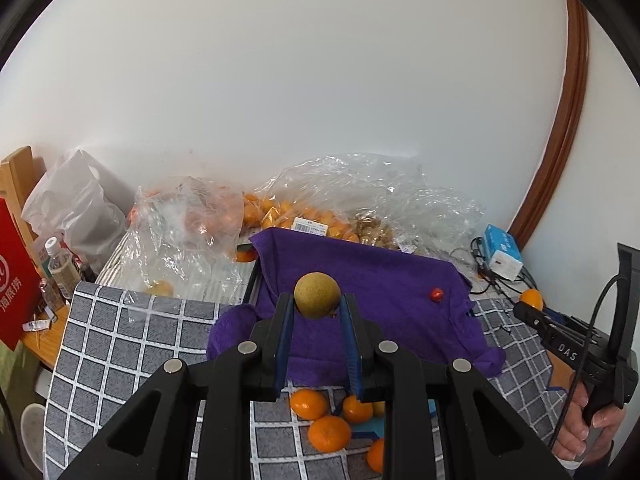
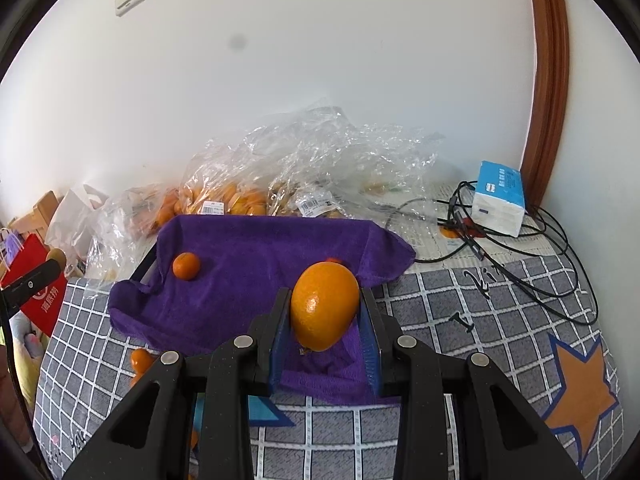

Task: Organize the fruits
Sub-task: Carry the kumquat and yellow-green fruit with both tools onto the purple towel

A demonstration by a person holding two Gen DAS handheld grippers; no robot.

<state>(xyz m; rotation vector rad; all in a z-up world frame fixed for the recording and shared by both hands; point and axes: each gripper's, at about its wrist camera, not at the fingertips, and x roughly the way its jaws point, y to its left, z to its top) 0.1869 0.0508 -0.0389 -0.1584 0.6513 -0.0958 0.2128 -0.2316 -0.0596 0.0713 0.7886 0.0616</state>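
Step in hand, as judged: two fruits are being carried to the purple towel [image 2: 272, 264], which is draped over a dark tray and taken as the landmark here.

Left gripper [image 1: 318, 304]: jaws clamped on a small brown-green round fruit [image 1: 317, 294], held just above the towel's near half. Skin is matte, finely speckled, near-spherical.

Right gripper [image 2: 326, 312]: jaws clamped on a larger orange [image 2: 324, 306], held over the towel's near right edge. Peel is glossy and dimpled, shape slightly oval.

Already on the towel: one small mandarin [image 2: 186, 266] at its far left, and a tiny red fruit [image 1: 436, 294] towards its right side. Loose mandarins [image 1: 328, 432] are left on the checked quilt [image 1: 120, 360] just in front of the towel's near edge. Crinkled clear plastic bags [image 2: 320, 152] holding more orange fruit lie directly behind the towel.

Next move, as judged: each fruit should be lowered until seated in the plush pile before the jaws are parted. Both are round and would roll; the towel sags, so a low spot is preferred. Sorting by kind looks intended, though it cannot be confirmed.
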